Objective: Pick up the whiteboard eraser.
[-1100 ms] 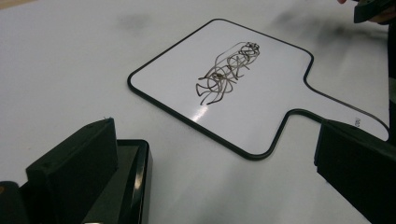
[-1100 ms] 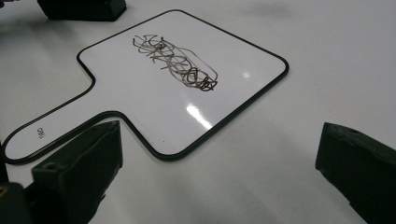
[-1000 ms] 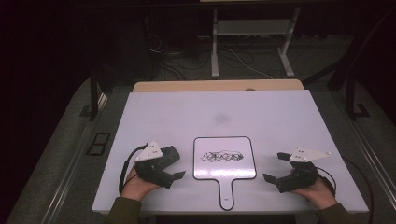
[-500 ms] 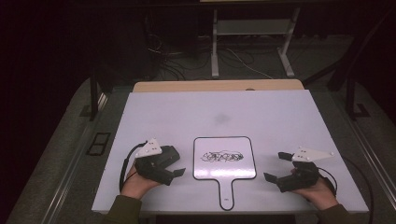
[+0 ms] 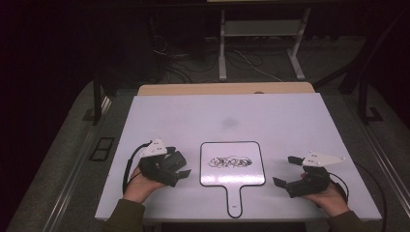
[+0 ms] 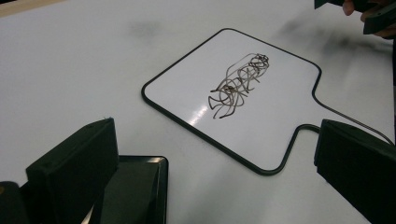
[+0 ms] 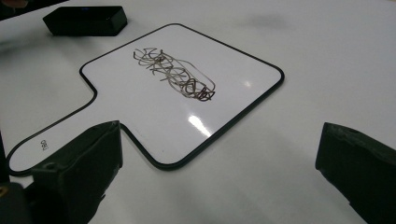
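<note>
Small paddle-shaped whiteboard (image 5: 232, 164) lies flat on the white table (image 5: 270, 116), low centre of the high view, handle pointing at the bottom edge. Dark scribble (image 5: 230, 161) sits mid-board — loops only, no readable letters. In the right gripper view a tiny printed mark (image 7: 44, 145) sits on the handle at lower left; too small to read.

Left gripper (image 5: 181, 169) rests lower left in the high view, just beside the board's left edge, not touching it. Its jaws are spread wide in its own view, nothing between them but table and the board's near corner. In that same view a black block (image 6: 133, 191) sits at the bottom left, close against the left-hand jaw; the right gripper view shows it at upper left (image 7: 86, 20), beside the board. Looks like an eraser, can't confirm.

Right gripper (image 5: 285, 170) sits lower right in the high view, near the board's right edge but apart from it — jaws wide apart, holding nothing.

No containers on the table.
</note>
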The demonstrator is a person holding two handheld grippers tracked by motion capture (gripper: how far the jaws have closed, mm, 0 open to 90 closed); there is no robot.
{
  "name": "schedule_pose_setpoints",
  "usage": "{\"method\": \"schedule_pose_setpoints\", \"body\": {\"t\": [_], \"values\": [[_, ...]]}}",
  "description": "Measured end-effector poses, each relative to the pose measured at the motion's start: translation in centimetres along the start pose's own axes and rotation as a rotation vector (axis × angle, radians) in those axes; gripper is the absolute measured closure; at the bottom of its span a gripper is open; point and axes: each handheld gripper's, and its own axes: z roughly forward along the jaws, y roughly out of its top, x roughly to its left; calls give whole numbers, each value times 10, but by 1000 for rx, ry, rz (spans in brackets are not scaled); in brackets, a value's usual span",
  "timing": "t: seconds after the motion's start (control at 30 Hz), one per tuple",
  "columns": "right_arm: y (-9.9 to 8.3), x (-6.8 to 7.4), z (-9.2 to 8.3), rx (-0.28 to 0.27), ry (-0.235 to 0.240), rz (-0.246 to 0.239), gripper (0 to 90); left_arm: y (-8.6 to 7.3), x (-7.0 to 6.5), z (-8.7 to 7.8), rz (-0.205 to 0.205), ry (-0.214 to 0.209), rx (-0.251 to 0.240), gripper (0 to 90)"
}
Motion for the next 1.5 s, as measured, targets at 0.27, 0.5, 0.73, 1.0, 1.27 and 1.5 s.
{"method": "schedule_pose_setpoints", "body": {"t": [0.27, 0.5, 0.73, 1.0, 1.27, 1.5], "values": [[0, -1, 1, 2, -4, -3, 0, 3, 7, 0, -2, 2, 9, 0], [0, -1, 1, 4, -5, -2, 0, 6, 18, 0, -14, -3, 8, 0], [0, -2, 1, 4, -4, 4, 0, 10, 27, 2, -15, 4, 26, 0], [0, -2, 1, 3, -3, 11, 0, 13, 34, 5, 4, 47, 72, 0], [0, -2, 1, 5, 0, 5, 0, 8, 39, 4, 5, 68, 108, 0], [0, -2, 2, 8, 0, -1, 0, 3, 41, 2, 21, 86, 145, 0]]}}
